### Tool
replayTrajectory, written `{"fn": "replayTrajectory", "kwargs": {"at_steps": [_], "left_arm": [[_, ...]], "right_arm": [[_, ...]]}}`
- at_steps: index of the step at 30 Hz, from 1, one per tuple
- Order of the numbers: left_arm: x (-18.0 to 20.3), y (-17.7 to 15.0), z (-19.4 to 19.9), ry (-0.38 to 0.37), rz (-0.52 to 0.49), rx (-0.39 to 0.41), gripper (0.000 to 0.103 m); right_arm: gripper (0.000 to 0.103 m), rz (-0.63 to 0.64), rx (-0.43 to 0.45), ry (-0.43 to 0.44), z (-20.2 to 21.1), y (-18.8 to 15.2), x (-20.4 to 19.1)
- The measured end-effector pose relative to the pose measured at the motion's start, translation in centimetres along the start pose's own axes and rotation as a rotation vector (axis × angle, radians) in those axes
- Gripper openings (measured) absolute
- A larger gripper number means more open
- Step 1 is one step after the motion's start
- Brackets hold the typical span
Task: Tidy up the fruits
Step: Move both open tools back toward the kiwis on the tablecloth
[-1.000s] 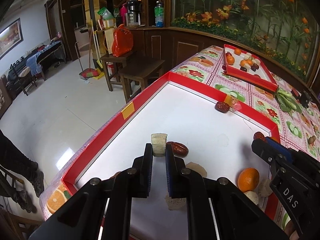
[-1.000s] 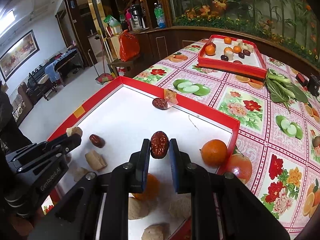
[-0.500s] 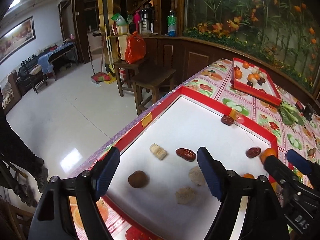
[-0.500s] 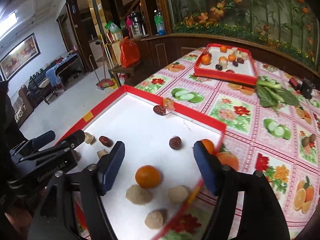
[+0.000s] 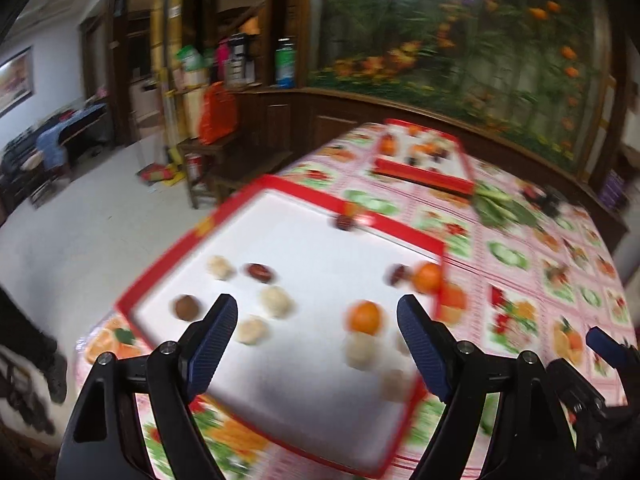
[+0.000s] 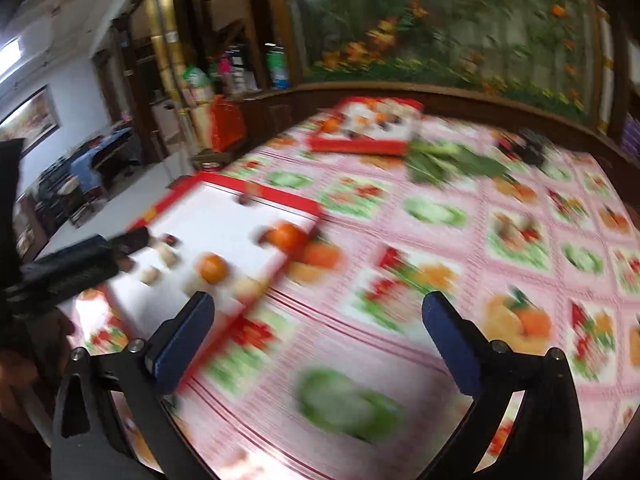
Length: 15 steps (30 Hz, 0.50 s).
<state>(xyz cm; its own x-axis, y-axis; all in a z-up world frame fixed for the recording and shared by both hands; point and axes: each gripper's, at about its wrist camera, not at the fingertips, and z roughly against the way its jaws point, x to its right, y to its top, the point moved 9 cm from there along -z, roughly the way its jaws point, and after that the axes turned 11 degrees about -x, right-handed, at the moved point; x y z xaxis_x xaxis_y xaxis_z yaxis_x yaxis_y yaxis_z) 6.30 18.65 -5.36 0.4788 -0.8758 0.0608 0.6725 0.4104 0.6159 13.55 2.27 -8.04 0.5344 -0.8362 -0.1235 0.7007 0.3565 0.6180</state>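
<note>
Both hand-held grippers, left (image 5: 316, 344) and right (image 6: 318, 334), gaped wide, empty, raised above the fruit-strewn tray (image 5: 280, 196), likely between picks.

A pale glossy floor (image 5: 80, 216) spreads left of the table (image 6: 500, 208), which wears a pink fruit-print cloth. Dark wood panelling (image 5: 304, 120) curves behind it under a floral mural (image 5: 460, 40). A wooden stool (image 5: 224, 168) stands near the table's far-left corner. A framed picture (image 6: 30, 120) hangs on the white wall (image 6: 80, 88).
</note>
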Motion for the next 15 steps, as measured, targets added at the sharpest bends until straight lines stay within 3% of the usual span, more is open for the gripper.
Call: {"fn": "replayTrajectory", "kwargs": {"at_steps": [8,15], "left_arm": [[11.5,-2.4,-1.0,-0.121,-0.227,-0.034,0.082],[18.3,-3.2,-3.6,-0.169,-0.317,-0.078,0.082]], "right_arm": [[0.103,-0.200,0.000,-0.177,2.1,-3.2,13.5],[0.103,-0.346,0.018,-0.226,-0.2,-0.2,22.0]]}}
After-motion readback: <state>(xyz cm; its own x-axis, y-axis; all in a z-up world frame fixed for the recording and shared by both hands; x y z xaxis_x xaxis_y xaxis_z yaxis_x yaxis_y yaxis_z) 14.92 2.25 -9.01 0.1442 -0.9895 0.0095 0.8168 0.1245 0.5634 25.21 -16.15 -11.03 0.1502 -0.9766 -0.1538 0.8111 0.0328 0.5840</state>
